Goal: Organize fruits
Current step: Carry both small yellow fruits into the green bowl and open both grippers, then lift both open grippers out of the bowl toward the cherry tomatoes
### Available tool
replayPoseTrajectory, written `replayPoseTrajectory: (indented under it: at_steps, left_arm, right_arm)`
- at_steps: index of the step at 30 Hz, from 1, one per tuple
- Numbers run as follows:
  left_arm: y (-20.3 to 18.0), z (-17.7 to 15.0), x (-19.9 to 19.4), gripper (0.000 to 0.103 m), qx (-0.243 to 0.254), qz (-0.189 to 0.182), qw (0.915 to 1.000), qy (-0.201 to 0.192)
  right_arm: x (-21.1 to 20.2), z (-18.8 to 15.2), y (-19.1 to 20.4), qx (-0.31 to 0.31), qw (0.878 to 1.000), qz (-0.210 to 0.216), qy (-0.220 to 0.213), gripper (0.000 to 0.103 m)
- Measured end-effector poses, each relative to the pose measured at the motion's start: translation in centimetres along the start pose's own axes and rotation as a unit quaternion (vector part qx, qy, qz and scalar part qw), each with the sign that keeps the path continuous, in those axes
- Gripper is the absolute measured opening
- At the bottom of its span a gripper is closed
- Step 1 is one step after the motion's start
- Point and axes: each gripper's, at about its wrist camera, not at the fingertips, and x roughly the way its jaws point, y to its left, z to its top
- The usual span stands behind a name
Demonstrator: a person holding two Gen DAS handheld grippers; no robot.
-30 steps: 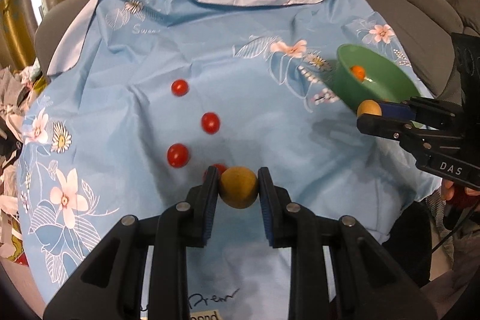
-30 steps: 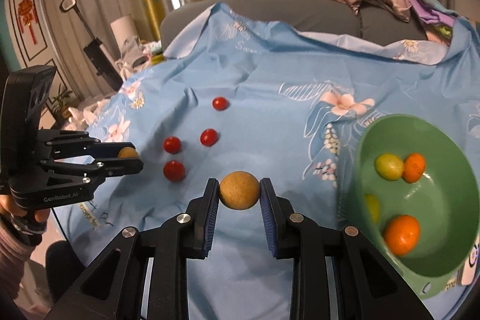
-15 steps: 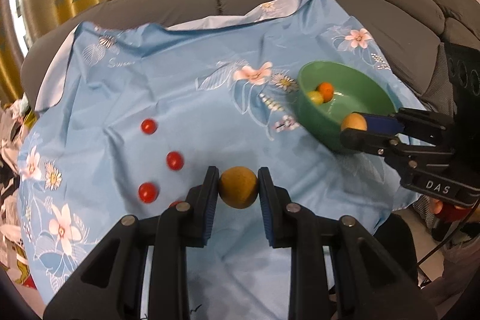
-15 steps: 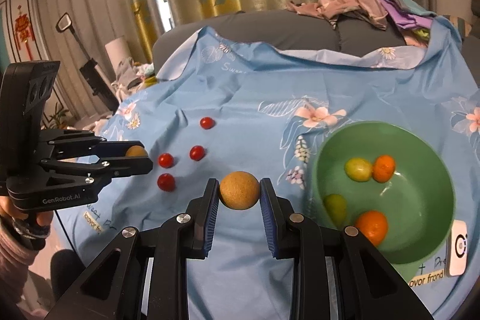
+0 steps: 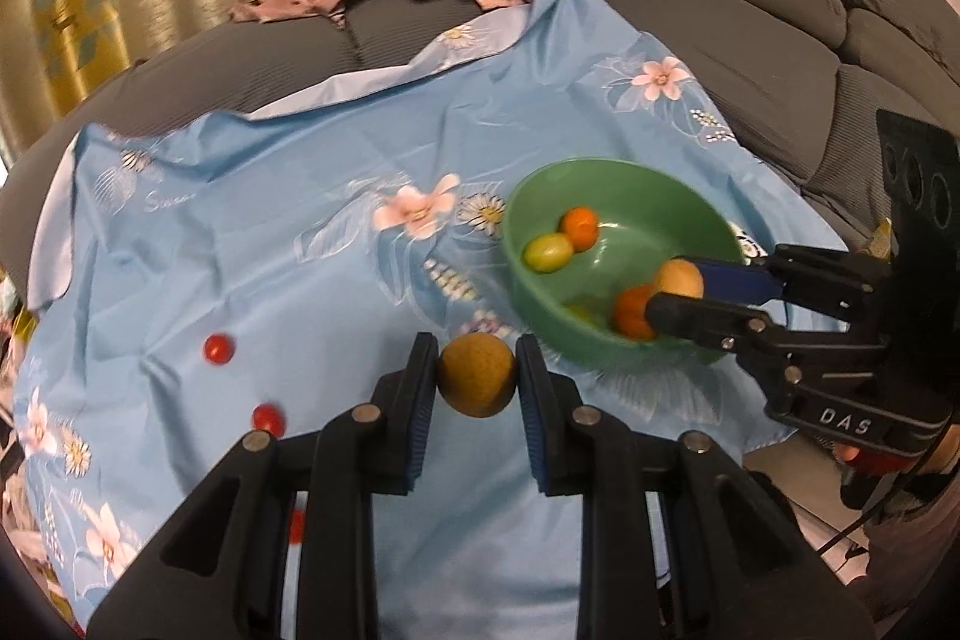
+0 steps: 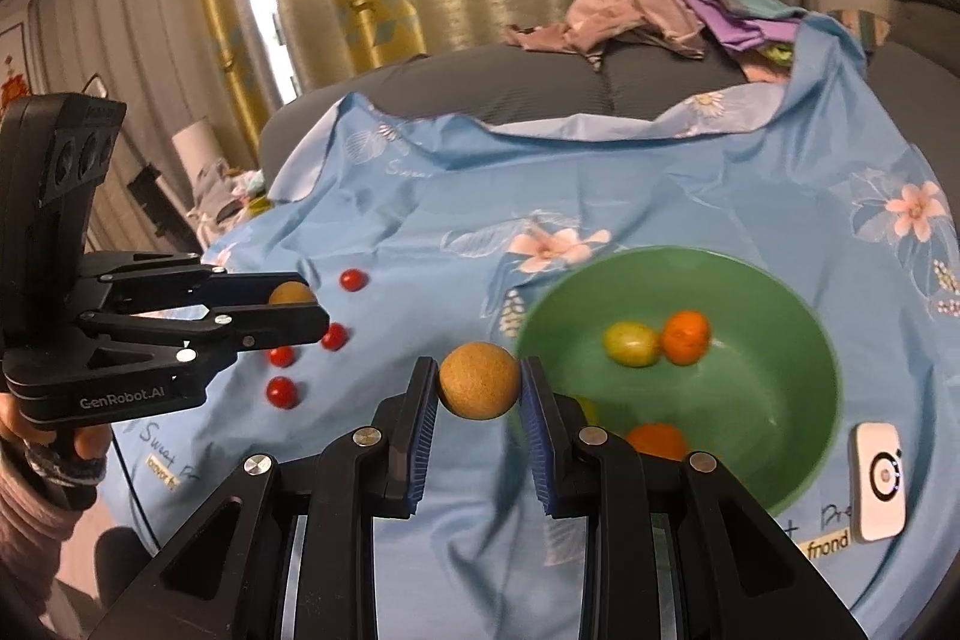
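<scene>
Left tongs (image 5: 477, 379): clamped on a brown fruit (image 5: 476, 382), held in the air short of the bowl's near rim. Right tongs (image 6: 478, 382): clamped on a second brown fruit (image 6: 479, 379), at the rim in their own view, over the bowl's inside in the left view.

Blue flowered cloth (image 5: 300, 280): spread over a grey sofa (image 5: 750, 58); it carries everything.

Green bowl (image 5: 522, 268): on the cloth, holding two orange fruits and a yellow-green one (image 5: 547, 251).

Small red fruits (image 6: 282, 391): four loose on the cloth, well apart from the bowl.

Step in hand, as I judge it: I carry each brown fruit well over the bowl, lower it, then let go gently so nothing bounces out.

Change from a second ago: the bowl has come nearer in both views, the red fruits have slid away to the left, and both grips are unchanged.
</scene>
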Motion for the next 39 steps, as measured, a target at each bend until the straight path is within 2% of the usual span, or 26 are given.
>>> replayPoseTrajectory:
  at_steps: [16, 24, 30, 31, 34, 35, 36, 39]
  left_arm:
    - [-5.2, 4.0, 6.5, 0.026, 0.041, -0.049, 0.9975, 0.031]
    - [-6.4, 4.1, 9.6, 0.027, 0.043, -0.049, 0.9959, 0.063]
    - [-6.3, 3.9, 10.4, 0.026, 0.033, -0.046, 0.9957, 0.074]
    - [-6.2, 3.9, 10.4, 0.028, 0.030, -0.044, 0.9958, 0.075]
    - [-5.8, 3.7, 10.4, 0.051, 0.021, -0.035, 0.9962, 0.077]
    - [-5.7, 3.7, 10.3, 0.066, 0.017, -0.029, 0.9965, 0.077]
    - [-5.5, 3.6, 10.2, 0.076, 0.013, -0.021, 0.9968, 0.077]
    - [-4.7, 3.1, 9.4, 0.081, -0.002, -0.005, 0.9973, 0.073]
  right_arm:
    - [-0.1, -1.2, -5.8, 0.057, 0.997, -0.044, 0.001, 0.030]
    - [0.2, -2.0, -7.2, 0.065, 0.995, -0.075, 0.013, 0.030]
    - [0.4, -2.2, -7.6, 0.072, 0.993, -0.088, 0.019, 0.030]
    - [0.4, -2.2, -7.6, 0.073, 0.993, -0.089, 0.019, 0.030]
    - [0.2, -2.2, -7.7, 0.077, 0.992, -0.095, 0.018, 0.030]
    - [0.2, -2.2, -7.8, 0.080, 0.992, -0.096, 0.018, 0.031]
    - [0.1, -2.2, -7.9, 0.083, 0.992, -0.096, 0.017, 0.031]
    - [-0.1, -2.3, -7.9, 0.093, 0.991, -0.097, 0.015, 0.032]
